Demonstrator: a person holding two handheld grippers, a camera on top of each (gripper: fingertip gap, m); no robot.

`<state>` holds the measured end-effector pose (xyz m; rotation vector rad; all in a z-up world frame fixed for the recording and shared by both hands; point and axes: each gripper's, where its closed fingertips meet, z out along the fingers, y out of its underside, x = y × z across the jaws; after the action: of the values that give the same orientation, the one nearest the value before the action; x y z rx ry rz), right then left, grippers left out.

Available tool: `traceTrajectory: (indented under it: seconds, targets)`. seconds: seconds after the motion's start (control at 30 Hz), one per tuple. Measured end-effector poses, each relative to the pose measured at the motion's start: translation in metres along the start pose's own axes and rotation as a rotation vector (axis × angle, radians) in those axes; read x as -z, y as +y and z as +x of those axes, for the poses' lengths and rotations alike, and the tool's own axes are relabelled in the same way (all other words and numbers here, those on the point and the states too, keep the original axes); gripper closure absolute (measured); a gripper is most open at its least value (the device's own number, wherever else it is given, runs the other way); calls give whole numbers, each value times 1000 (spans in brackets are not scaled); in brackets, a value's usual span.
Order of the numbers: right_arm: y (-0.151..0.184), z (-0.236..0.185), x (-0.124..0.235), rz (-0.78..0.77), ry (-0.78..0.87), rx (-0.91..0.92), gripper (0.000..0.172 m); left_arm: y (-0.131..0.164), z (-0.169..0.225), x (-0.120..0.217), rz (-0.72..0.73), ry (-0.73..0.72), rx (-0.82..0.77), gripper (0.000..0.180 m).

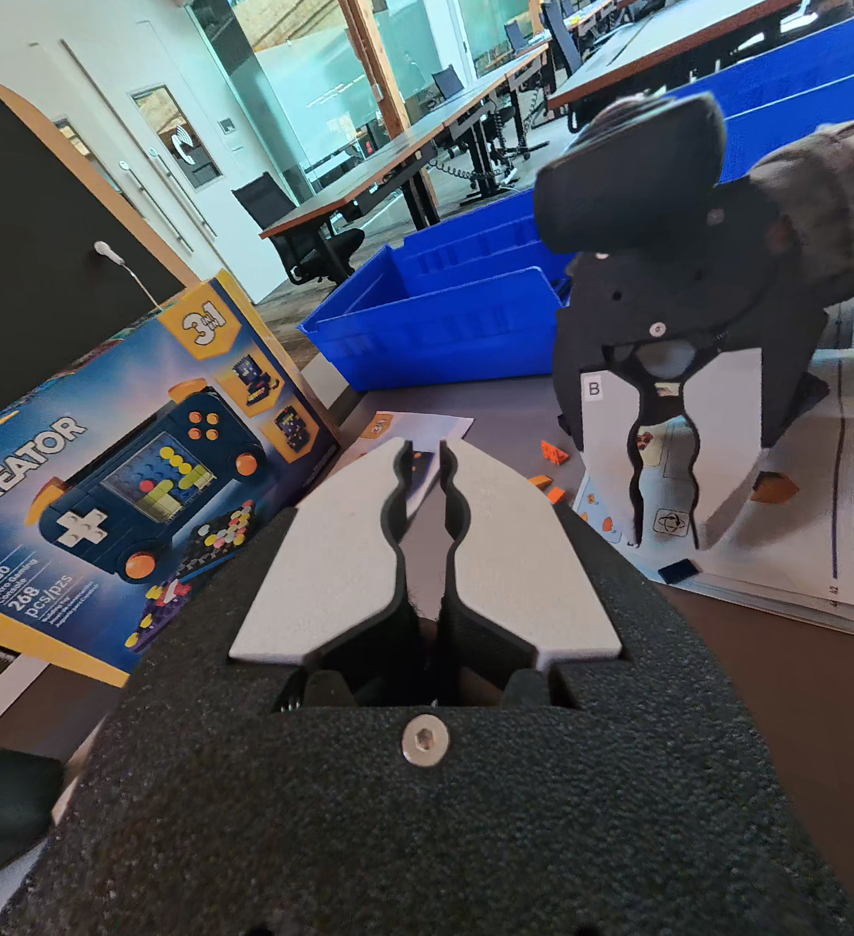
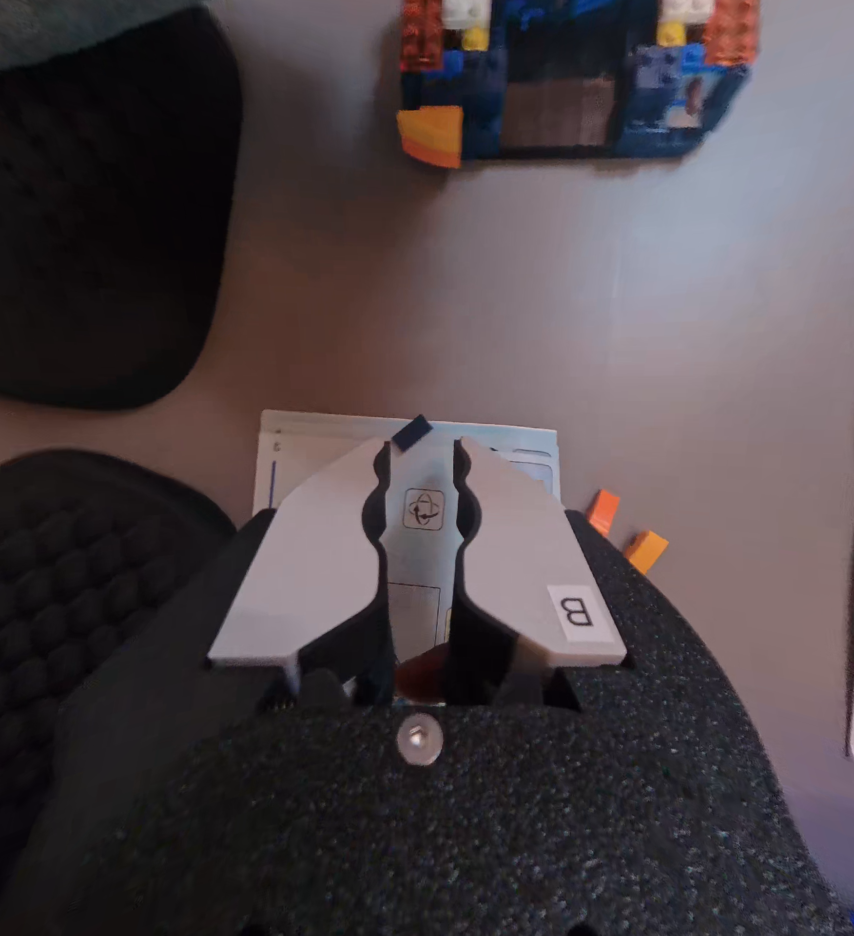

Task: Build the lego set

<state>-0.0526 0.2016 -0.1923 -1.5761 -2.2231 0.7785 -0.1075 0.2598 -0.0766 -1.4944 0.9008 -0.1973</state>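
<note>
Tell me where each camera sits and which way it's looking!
Left wrist view: sits on the left gripper, open and empty, looking level across the grey table at a colourful toy box, blue plastic bins and the right gripper.
Right wrist view: sits on the right gripper, open and empty, looking down at a white instruction booklet; a dark sleeve shows.
Shared: the booklet, a small dark blue tile and orange bricks.

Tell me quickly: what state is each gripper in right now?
Left gripper: fingers slightly apart, holding nothing.
Right gripper: fingers open above the instruction booklet, holding nothing.
</note>
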Motion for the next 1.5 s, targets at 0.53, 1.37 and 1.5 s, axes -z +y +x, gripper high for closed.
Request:
traceTrajectory:
  seconds: [0.53,1.37,1.5]
  targets:
    - [4,-2,-16,-29,369,-268,157,0,-1,-1,-8,-19,-27,171]
    - [16,115,9,-16,409,-432,165,-5,-22,7,35,-139,-7,170]
    - [18,119,-1,-45,395,-430,165,-2,-21,5,33,-129,0,170]
